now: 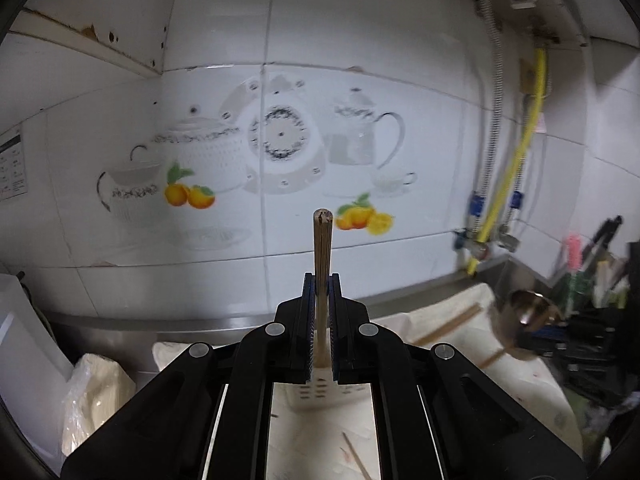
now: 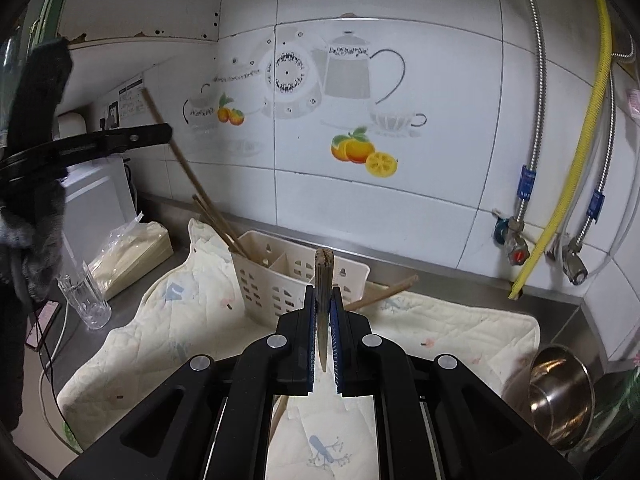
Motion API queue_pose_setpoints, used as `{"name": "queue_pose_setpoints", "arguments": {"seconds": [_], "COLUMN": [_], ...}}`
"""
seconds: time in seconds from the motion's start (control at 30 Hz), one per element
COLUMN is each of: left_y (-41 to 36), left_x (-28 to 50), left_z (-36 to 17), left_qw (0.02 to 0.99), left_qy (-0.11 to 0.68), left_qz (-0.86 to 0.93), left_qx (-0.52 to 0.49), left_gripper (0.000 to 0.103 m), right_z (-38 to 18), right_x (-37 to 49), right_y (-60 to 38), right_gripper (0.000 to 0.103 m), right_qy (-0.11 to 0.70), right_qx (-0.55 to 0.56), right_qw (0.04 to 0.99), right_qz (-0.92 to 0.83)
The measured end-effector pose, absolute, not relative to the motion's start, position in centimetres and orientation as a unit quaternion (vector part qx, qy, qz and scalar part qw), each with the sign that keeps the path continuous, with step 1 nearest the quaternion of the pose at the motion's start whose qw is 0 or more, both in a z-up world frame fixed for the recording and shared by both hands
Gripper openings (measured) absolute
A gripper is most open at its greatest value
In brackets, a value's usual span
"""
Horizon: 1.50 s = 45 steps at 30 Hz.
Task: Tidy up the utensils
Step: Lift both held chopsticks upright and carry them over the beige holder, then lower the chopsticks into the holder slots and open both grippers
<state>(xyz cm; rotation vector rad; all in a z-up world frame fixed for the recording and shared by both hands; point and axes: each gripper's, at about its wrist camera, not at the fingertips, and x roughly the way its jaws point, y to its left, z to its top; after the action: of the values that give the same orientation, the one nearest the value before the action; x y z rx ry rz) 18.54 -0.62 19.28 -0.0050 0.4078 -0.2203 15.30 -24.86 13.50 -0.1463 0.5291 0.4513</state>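
The right tool (image 2: 323,322) was clamped on a chopstick (image 2: 323,280), its worn, brown butt end pointing up and away and its tapered tip hanging between the pads. Under it lay a quilted cloth (image 2: 440,328) on the steel counter (image 2: 460,280), with a steel bowl (image 2: 560,392) at the right edge. Beyond the tool stood a slotted caddy (image 2: 280,280) holding several chopsticks (image 2: 216,220) in its left compartment; another stick (image 2: 380,294) lay on the cloth beside it. A glass (image 2: 84,296) stood to the left. The left tool (image 1: 321,316) gripped a second chopstick (image 1: 322,248) upright above the caddy (image 1: 320,390), before the tiled wall (image 1: 360,40).
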Motion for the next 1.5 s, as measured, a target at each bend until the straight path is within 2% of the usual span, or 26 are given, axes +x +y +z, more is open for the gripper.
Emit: {"name": "queue_pose_setpoints", "arguments": {"seconds": [0.53,1.13,1.2,1.27,1.5], "left_y": [-0.1,0.1,0.1,0.0,-0.2], "left_x": [22.7,22.6,22.2,21.7,19.7], "left_z": [13.7,13.2,13.5,13.7,14.3], "left_qw": [0.959,0.956,0.957,0.958,0.962], "left_qy": [0.266,0.274,0.270,0.266,0.252], "left_qz": [-0.096,-0.105,-0.108,-0.106,-0.109], "left_qx": [-0.007,-0.016,-0.016,-0.013,-0.012], "left_gripper": [0.005,0.008,0.010,0.022,0.033], "right_z": [18.6,13.1,12.6,12.2,12.1], "right_x": [18.1,24.4,24.8,25.1,24.8], "right_y": [-23.7,-22.3,-22.3,-22.3,-23.0], "right_gripper": [0.007,0.007,0.007,0.007,0.008], "right_qy": [0.195,0.280,0.286,0.289,0.285], "right_qx": [-0.062,-0.030,-0.027,-0.025,-0.015], "right_qw": [0.953,0.936,0.935,0.934,0.936], "right_qz": [0.222,0.211,0.210,0.209,0.206]}}
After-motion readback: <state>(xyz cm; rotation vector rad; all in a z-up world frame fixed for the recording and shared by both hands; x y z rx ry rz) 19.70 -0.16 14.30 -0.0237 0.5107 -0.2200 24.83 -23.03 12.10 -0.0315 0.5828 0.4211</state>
